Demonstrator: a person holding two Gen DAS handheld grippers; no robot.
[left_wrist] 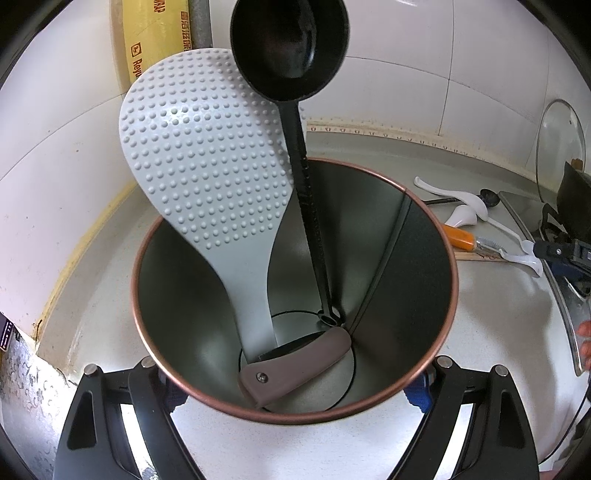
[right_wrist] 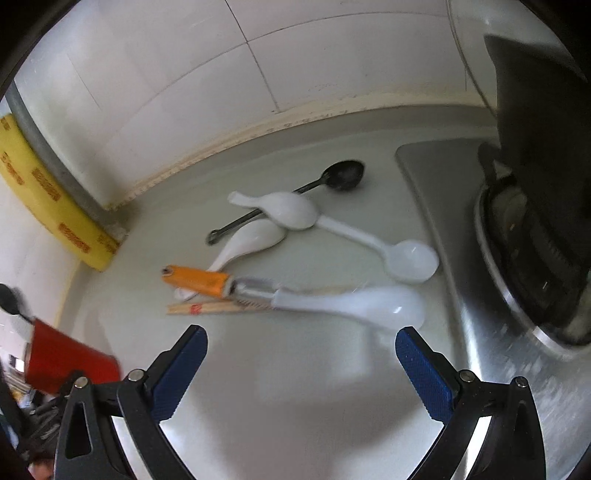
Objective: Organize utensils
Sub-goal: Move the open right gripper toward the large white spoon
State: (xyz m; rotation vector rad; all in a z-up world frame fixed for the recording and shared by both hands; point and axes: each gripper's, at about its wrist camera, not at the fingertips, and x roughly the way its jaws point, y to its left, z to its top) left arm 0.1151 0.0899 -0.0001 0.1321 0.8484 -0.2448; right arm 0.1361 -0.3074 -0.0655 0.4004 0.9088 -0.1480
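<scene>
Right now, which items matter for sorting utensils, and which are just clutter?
Job: holder, rice paddle, ladle, white spoons, black spoon, peeler, chopsticks.
Clutter: wrap box, glass lid, stove.

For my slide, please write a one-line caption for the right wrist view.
Open right gripper above the counter's loose utensils: white spoons, a black spoon, an orange-handled peeler, and chopsticks.

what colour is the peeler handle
Orange; the peeler shows best in the right wrist view.

White tiled wall (right_wrist: pixel 177 74) behind pale grey countertop (right_wrist: pixel 295 369).
</scene>
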